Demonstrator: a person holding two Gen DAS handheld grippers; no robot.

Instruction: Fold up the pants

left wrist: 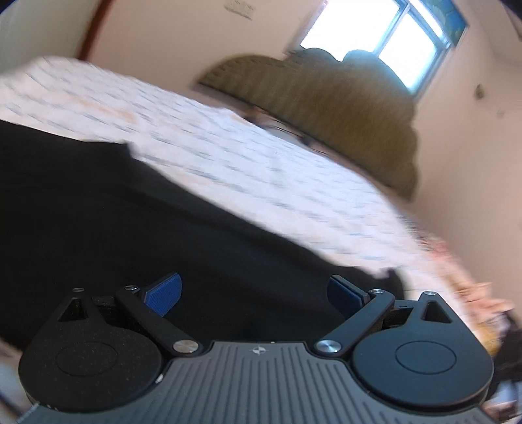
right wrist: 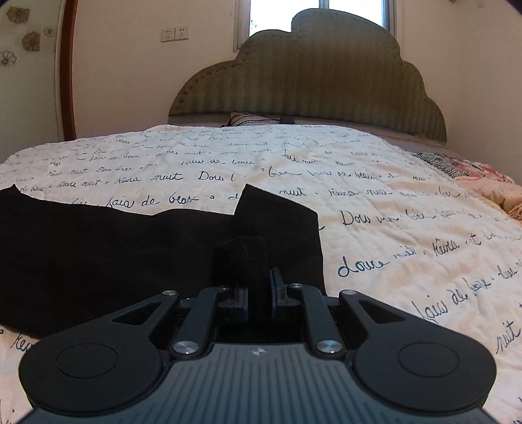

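Pants (right wrist: 107, 254), black and soft, lie spread over the near half of the bed, one squared corner poking up toward the headboard. The fold looks to be under way rather than finished: the right gripper (right wrist: 260, 293) has its jaws drawn close together on a bunched pinch of the black cloth at the edge nearest me, while the left gripper (left wrist: 254, 293) hangs over the dark fabric with its blue pads (left wrist: 164, 293) spread wide and nothing between them. Its view is tilted and smeared, so I cannot tell how near the cloth it sits. My guess is that the next move wants the free gripper to close on a matching edge, so both ends can be lifted and carried over together; lifting from one pinch alone would likely drag the cloth askew.

Under it all is a cream quilt (right wrist: 407, 228) printed with looping dark script, a little rumpled. Behind stands a scalloped olive headboard (right wrist: 310, 81), a window (right wrist: 284, 13) above it, pale walls, a double wall socket (right wrist: 174, 33) and flower decals (right wrist: 31, 40) off to the left. A striped pillow (right wrist: 241, 118) peeks out at the head.
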